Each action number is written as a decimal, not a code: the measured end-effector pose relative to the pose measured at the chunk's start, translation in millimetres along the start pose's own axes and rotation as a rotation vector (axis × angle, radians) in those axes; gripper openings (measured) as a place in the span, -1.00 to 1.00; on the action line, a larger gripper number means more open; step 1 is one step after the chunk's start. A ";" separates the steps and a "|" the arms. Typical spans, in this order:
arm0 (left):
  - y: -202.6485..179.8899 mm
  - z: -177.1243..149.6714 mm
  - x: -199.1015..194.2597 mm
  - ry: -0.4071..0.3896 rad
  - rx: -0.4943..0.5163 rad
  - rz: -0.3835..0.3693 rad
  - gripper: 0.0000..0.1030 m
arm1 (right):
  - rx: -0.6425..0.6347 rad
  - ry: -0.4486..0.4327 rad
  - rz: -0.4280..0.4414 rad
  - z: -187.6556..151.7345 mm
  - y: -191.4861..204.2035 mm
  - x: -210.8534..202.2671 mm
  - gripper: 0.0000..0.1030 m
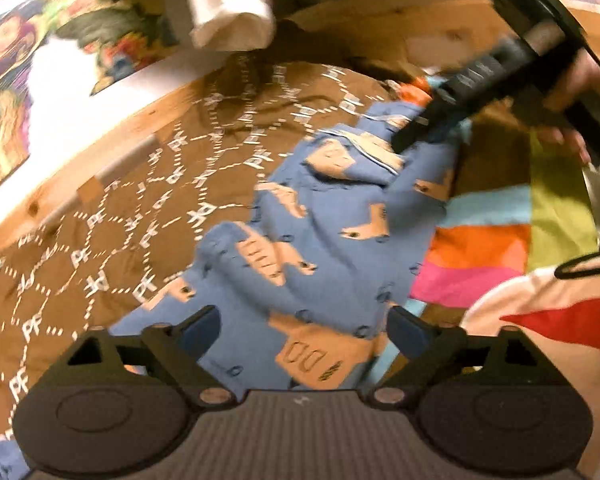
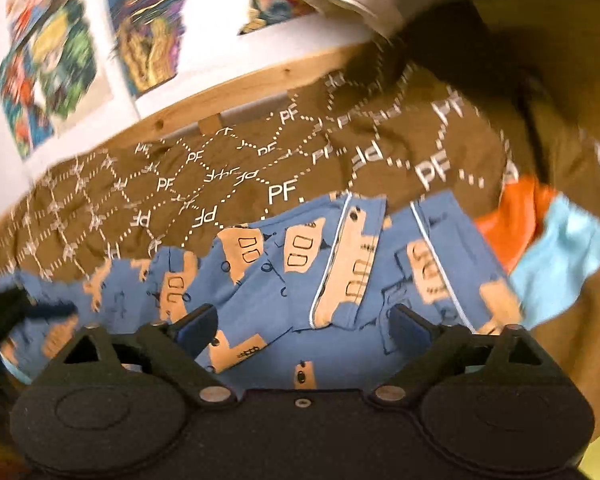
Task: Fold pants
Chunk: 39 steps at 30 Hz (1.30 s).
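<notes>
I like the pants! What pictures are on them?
The pants are blue with tan truck-like shapes, clearest in the right wrist view.

we see the pants (image 1: 324, 236) as blue fabric printed with tan vehicles (trucks or buses, the blur makes it hard to say), with thin pale piping (image 2: 320, 280) along some edges. they lie rumpled and partly bunched on a brown quilt (image 2: 220, 176) patterned with white dashed lines.
</notes>
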<state>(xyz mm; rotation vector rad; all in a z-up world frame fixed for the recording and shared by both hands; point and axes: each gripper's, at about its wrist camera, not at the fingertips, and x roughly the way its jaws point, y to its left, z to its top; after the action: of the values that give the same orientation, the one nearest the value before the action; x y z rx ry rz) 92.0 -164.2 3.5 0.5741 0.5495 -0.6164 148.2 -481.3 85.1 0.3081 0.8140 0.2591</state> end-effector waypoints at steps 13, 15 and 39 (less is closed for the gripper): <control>-21.0 4.1 16.6 0.108 0.034 -0.029 -0.34 | 0.178 0.085 0.085 -5.8 -13.5 17.8 0.31; -18.8 4.2 16.0 0.116 0.019 -0.038 -0.57 | 0.200 0.096 0.105 -5.8 -12.5 22.8 0.28; -15.1 12.8 1.0 0.059 -0.072 -0.006 -1.00 | 0.204 -0.189 -0.118 13.2 -22.1 6.2 -0.90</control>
<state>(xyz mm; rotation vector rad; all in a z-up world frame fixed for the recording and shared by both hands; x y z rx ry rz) 86.5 -182.9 7.1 0.5238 0.6261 -0.5841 164.5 -501.9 81.3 0.4668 0.6695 0.0344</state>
